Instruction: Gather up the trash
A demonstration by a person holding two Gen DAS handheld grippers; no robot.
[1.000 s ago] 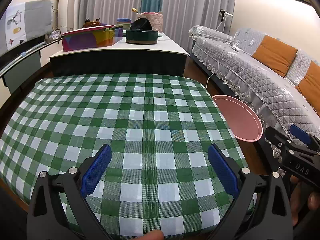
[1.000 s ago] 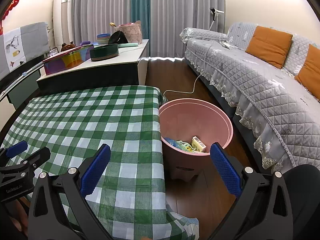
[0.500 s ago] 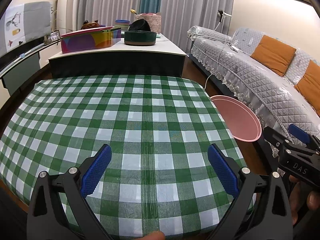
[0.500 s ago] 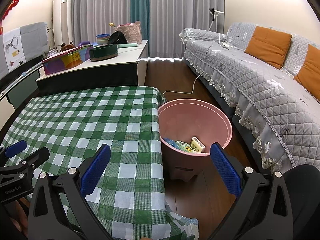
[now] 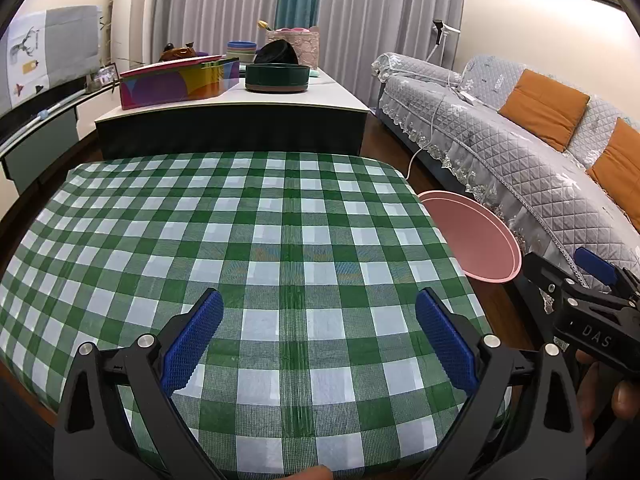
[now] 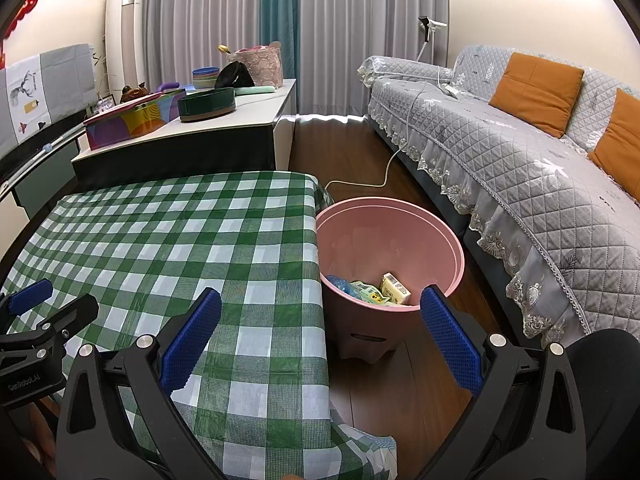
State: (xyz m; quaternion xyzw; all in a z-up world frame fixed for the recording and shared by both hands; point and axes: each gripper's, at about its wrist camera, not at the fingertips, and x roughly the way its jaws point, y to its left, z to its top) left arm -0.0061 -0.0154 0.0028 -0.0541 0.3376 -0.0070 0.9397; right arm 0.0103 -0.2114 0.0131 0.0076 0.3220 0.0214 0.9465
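Trash (image 6: 370, 290) lies inside the pink bin (image 6: 400, 212) beside the table's (image 5: 260, 220) right edge, both grippers (image 5: 318, 338) (image 6: 320, 336) wide open and empty; an early finish could miss scraps outside view.

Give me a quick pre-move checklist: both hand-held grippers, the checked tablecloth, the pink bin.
1. Left hand-held gripper open and holding nothing: ok.
2. Right hand-held gripper open and holding nothing: ok.
3. Trash left on the green checked tablecloth: none visible in either view, ok.
4. Pink trash bin upright on the floor beside the table: ok.
5. Packaging lies at the bin's bottom, with room above it: ok.
6. Trash elsewhere, such as on the floor behind the bin: cannot tell.
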